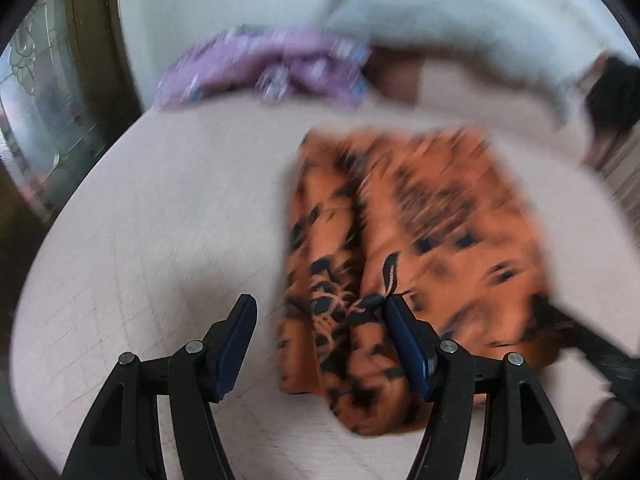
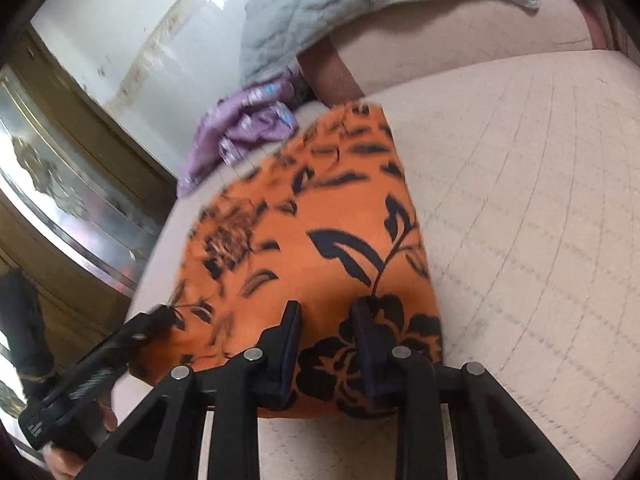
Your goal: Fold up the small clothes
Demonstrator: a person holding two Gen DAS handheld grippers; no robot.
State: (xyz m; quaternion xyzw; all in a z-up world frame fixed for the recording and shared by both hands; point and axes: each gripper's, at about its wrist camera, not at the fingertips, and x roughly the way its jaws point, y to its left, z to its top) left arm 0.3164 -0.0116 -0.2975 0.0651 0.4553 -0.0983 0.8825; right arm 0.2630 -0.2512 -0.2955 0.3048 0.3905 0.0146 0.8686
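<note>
Both views close above garment point(image 1: 404, 240)

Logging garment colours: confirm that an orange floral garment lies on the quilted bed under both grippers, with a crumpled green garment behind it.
One error: the crumpled garment behind is purple, not green, as the right wrist view shows. The orange floral garment does lie on the quilted bed.

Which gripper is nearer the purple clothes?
Left. The left gripper is at the orange cloth's left edge, the purple clothes' side; the right gripper is farther right.
</note>
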